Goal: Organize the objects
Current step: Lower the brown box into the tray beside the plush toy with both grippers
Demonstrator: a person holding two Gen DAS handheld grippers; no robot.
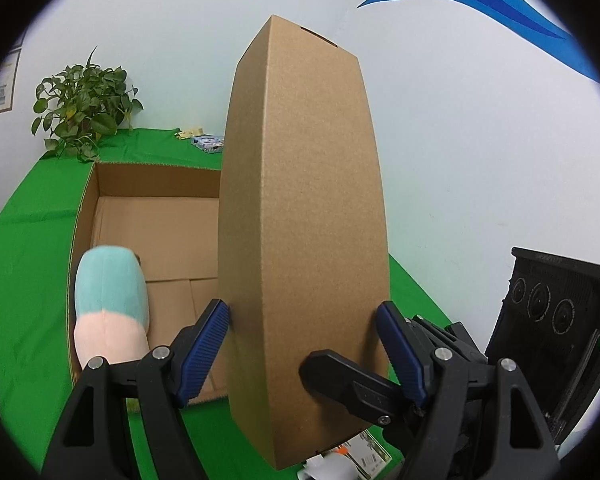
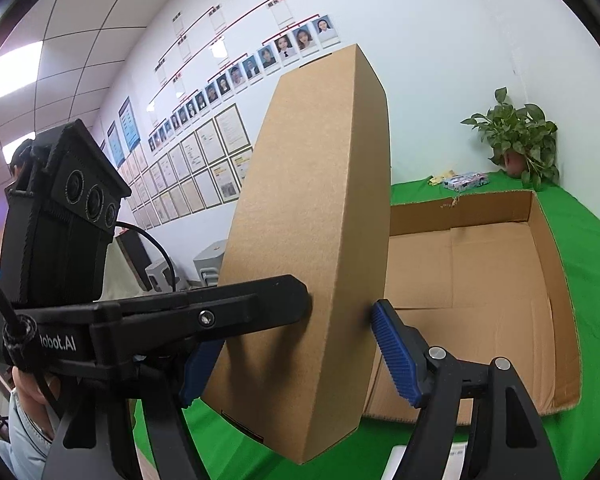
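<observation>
Green cloth (image 1: 28, 248) covers the table, bounded by a white wall behind, with a potted plant (image 1: 85, 109) at upper left of the left wrist view. An open cardboard tray (image 2: 556, 264) lies on the cloth; its floor is mostly bare, with a plush toy (image 1: 110, 304) (teal over pink) in its lower-left corner. Centre frame in both views, a tall closed cardboard box (image 1: 304, 220) is held above the cloth. The left gripper (image 1: 304, 316) stands fairly wide, blue pads pressed on the box's opposite sides; the right gripper (image 2: 342, 312) likewise clamps it. A small printed packet (image 1: 208, 143) lies near the far wall.
</observation>
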